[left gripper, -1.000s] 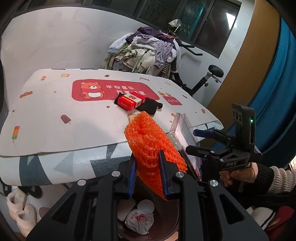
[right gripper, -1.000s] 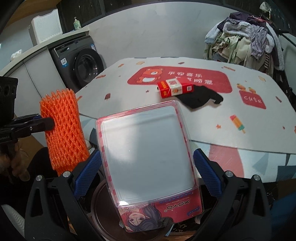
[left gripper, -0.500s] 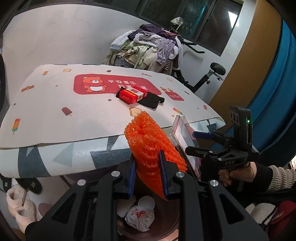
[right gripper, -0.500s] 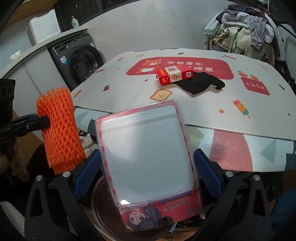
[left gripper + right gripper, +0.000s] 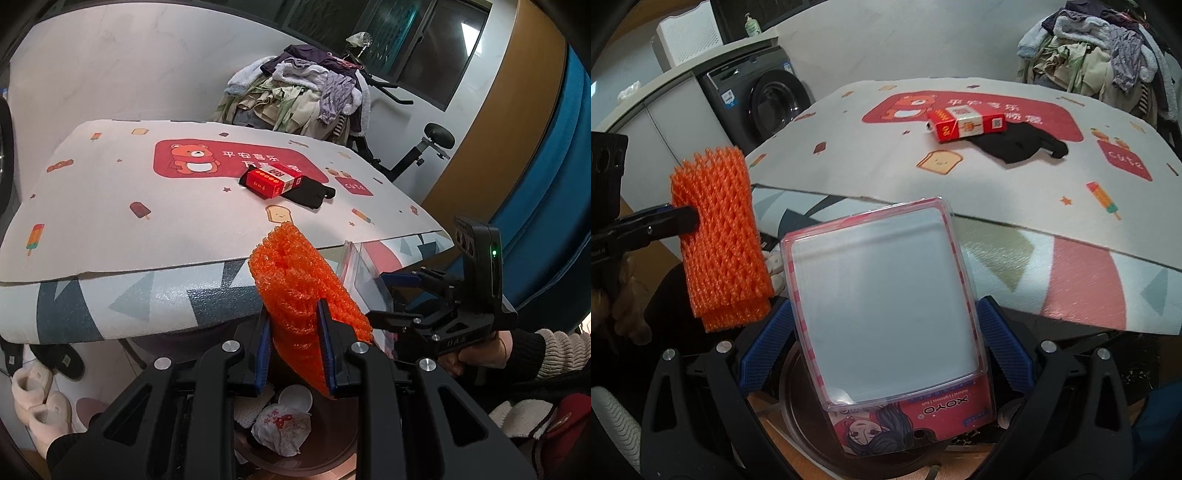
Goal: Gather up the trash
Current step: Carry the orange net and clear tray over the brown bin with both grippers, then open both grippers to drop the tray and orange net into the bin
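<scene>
My left gripper (image 5: 293, 343) is shut on an orange foam net sleeve (image 5: 301, 291), which hangs over a brown trash bin (image 5: 295, 435) below the table edge. The sleeve (image 5: 720, 236) also shows at the left of the right wrist view, pinched by the left gripper (image 5: 689, 219). My right gripper (image 5: 882, 343) is shut on a clear plastic blister pack (image 5: 886, 306) with a red printed card, held over the bin (image 5: 798, 402). In the left wrist view the pack (image 5: 364, 280) is seen edge-on in the right gripper (image 5: 384, 295).
On the table's printed mat (image 5: 147, 206) lie a red cigarette box (image 5: 273, 181) and a black glove (image 5: 310, 194). Crumpled wrappers (image 5: 282, 424) sit in the bin. Slippers (image 5: 33, 402) lie on the floor at left; a clothes pile (image 5: 295, 96) and an exercise bike stand behind.
Both grippers have sunk slightly toward the bin, keeping their grips; the table now sits higher and further back in both views.
</scene>
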A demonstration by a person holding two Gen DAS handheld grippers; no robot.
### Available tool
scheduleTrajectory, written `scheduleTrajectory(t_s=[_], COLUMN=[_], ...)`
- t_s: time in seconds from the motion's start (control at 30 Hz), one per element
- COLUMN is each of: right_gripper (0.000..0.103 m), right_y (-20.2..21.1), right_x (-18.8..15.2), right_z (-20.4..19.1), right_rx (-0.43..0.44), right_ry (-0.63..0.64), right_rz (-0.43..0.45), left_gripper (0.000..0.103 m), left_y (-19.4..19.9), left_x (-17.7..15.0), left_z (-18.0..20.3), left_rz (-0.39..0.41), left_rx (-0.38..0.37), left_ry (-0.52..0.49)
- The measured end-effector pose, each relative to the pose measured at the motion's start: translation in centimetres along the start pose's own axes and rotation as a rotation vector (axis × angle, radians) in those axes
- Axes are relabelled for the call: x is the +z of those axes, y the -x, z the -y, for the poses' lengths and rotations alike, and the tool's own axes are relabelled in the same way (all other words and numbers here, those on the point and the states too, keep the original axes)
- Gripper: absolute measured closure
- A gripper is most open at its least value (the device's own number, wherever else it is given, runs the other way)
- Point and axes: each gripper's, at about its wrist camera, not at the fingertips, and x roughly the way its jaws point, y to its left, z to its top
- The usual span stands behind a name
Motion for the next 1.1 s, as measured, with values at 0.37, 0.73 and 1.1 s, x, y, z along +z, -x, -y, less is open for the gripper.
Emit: scheduleTrajectory(t_s=[0.37,0.73,1.1], right_gripper=[0.006,0.006,0.006], right_y=[-2.0,0.2,2.0], right_x=[-0.9,0.6,0.0], right_z=[-1.1,0.4,1.9], right_rx=[0.064,-0.017,-0.191], right_ry=[0.010,0.011,0.085], right_rz=[-0.106,-0.013,0.112], left_gripper=[0.080,0.080,0.077], left_y=[-0.2,-1.7,-5.8], left_x=[-0.3,-1.2,-3.1], left_z=[-0.1,1.2,2.2], left_rz=[-0.008,-0.050,-0.138], left_rx=[0.009,0.036,0.028], left_ry=[-0.001,-0.116,-0.225])
